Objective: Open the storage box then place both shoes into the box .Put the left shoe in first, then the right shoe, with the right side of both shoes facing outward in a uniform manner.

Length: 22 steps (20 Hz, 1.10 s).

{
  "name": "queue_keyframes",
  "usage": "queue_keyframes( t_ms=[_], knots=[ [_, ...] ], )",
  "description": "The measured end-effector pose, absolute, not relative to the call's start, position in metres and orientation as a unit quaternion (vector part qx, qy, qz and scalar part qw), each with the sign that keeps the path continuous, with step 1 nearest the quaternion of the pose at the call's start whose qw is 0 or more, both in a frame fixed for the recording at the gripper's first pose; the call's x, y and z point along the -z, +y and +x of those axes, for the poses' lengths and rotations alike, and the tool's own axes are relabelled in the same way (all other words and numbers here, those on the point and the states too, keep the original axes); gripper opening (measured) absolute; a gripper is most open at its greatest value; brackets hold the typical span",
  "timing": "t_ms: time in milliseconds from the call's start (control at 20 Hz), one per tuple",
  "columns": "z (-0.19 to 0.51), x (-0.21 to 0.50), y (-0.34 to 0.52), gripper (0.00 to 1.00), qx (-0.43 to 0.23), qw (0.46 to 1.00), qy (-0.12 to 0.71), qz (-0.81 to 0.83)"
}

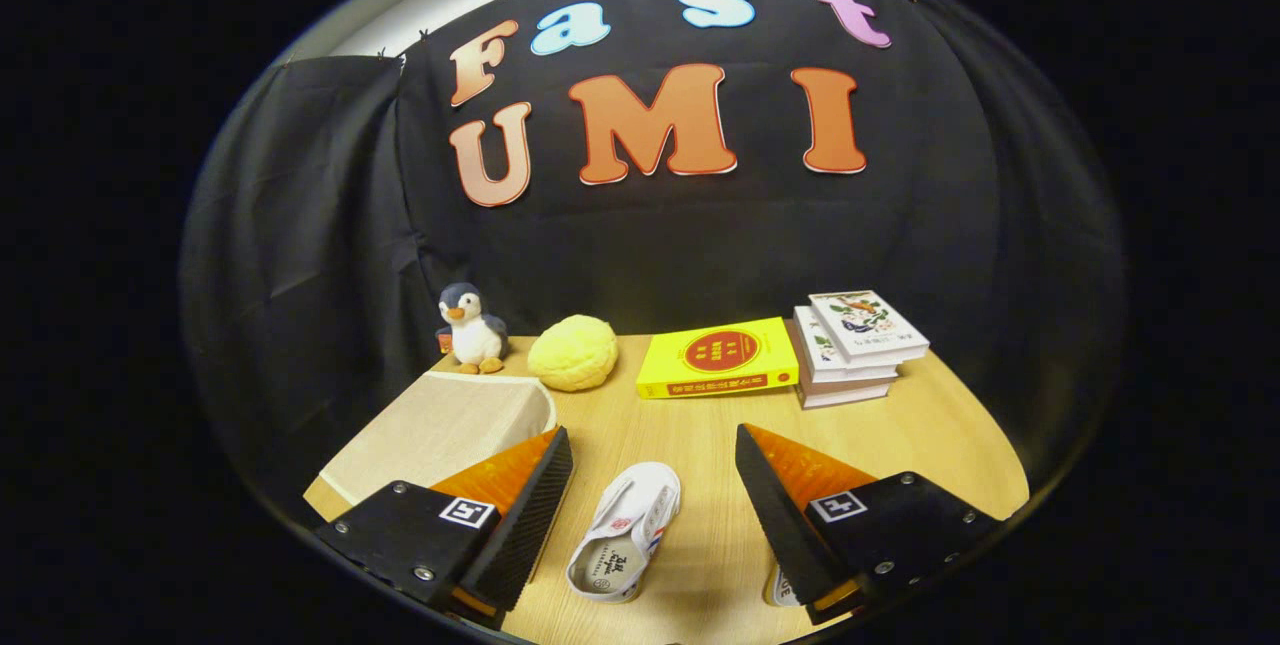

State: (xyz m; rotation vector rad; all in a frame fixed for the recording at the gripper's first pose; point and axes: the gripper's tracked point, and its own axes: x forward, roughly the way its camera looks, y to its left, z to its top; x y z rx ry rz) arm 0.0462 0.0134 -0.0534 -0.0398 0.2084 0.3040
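A small white shoe [625, 535] lies on the wooden table [700, 425], toe pointing away, between my two fingers. My gripper [655, 450] hangs above it, open wide, touching nothing. A sliver of a second white shoe [782, 588] peeks out under the right finger [775, 505]. The storage box [445, 430], pale wood-grain with its lid closed, sits to the left, partly behind the left finger [530, 515].
Along the back of the table stand a plush penguin [472, 328], a round yellow bun-shaped cushion [573, 352], a yellow book [717, 357] and a stack of white books [858, 345]. Black cloth walls close the booth behind and at both sides.
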Motion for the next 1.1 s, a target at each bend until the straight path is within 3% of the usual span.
queue_keyframes(
  t_ms=[600, 900, 1100],
  knots=[
    [0.039, 0.126, 0.096, 0.98, -0.334, 0.880, 0.294, 0.168],
    [0.032, 0.152, 0.136, 0.98, -0.385, 0.793, 0.380, 0.282],
    [0.031, 0.168, 0.151, 0.98, -0.401, 0.776, 0.399, 0.279]
  ],
)
